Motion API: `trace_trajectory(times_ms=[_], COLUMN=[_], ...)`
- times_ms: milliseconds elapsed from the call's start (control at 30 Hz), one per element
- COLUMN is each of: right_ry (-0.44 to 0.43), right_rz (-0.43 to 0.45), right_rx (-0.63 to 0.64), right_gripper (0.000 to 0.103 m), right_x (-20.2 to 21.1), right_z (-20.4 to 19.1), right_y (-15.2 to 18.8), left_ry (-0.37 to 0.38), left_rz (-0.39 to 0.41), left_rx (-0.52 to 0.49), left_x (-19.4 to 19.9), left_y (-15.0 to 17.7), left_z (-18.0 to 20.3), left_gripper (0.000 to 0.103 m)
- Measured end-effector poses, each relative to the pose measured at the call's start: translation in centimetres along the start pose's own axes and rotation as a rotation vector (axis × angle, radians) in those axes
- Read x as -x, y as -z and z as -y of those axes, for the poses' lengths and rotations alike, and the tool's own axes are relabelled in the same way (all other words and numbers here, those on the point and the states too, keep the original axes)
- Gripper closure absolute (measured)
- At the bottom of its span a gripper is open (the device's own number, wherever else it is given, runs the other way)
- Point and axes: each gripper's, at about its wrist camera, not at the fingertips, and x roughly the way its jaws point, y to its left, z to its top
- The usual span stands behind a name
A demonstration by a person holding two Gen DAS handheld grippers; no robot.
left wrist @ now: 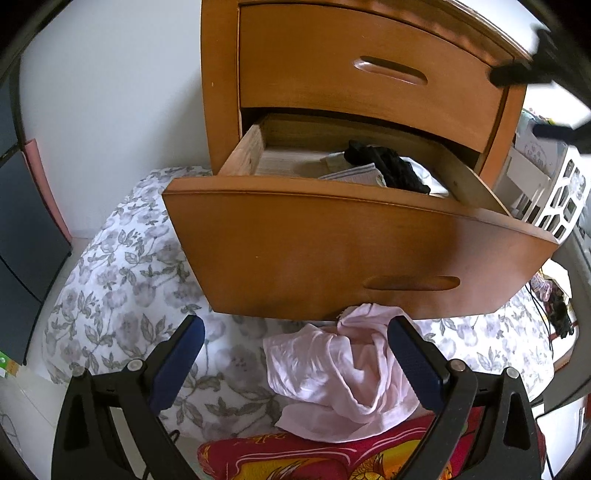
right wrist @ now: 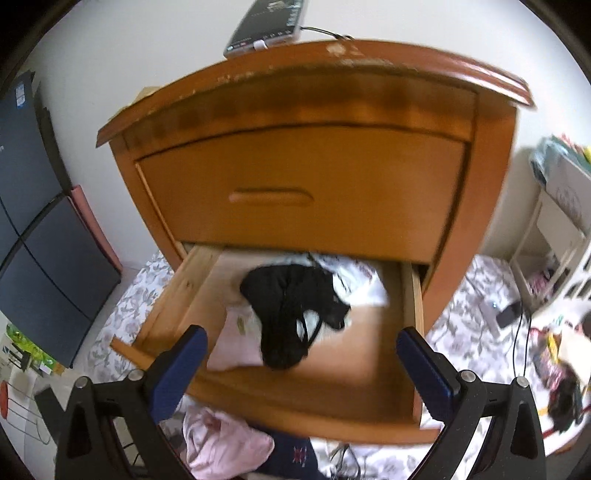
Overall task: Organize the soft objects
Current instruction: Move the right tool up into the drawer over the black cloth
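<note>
A wooden nightstand has its lower drawer point(left wrist: 332, 254) pulled out. Inside that drawer point(right wrist: 369, 354) lies a black garment point(right wrist: 295, 314) on top of white and pale pink folded cloth point(right wrist: 236, 343); the black garment point(left wrist: 388, 166) also shows over the drawer front. A crumpled pink garment point(left wrist: 340, 373) lies on the floral bedding below the drawer. My left gripper point(left wrist: 295, 354) is open, low over the bedding, with the pink garment against its right finger. My right gripper point(right wrist: 301, 365) is open above the drawer's front edge, holding nothing. The pink garment point(right wrist: 221, 443) sits under it.
Floral bedding point(left wrist: 122, 280) covers the floor area around the nightstand. A red patterned cloth point(left wrist: 295, 461) lies nearest me. A dark cabinet point(left wrist: 26, 221) stands at left, white shelving point(left wrist: 554, 199) at right. The top drawer point(right wrist: 295, 195) is closed. A phone point(right wrist: 266, 26) with a cable rests on top.
</note>
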Motion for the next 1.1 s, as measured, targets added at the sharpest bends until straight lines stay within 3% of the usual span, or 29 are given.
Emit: trace_trajectory(times_ms=[100,267,600,667,800,1100], right_ry=[-0.003,0.004,0.03,0.047,0.071,0.083], right_rz=[-0.017,-0.123,-0.415,-0.453,-0.508,-0.531], right_rx=[0.031,0.069,0.033,0.03,0.039,0.072], right_gripper=[0.0,0.0,0.003,0.009,0.011,0.023], right_x=[-1.1,-4.7,-13.4,-14.6,-16.2,-17.9], right_z=[-0.7,-1.5,-1.1,-1.0,-1.2,-1.8], right_y=[-1.6,-2.7,-0.3,0.1,0.7,0.9], left_ry=[0.011,0.013,0.031,0.035,0.04,0.05], left_rz=[0.005,0.007,-0.001,-0.004,-0.007,-0.007], left_rx=[0.017,0.027,0.028,0.029,0.025,0.02], left_x=[0.1,0.1,-0.2,-0.3,-0.4,-0.4], left_y=[0.1,0.1,0.1,0.0,0.1,0.1], left_z=[-0.4,-0.6,-0.6,-0.7,-0.6,-0.5], left_gripper=[0.004,0.004,0.004,0.004,0.004,0.004])
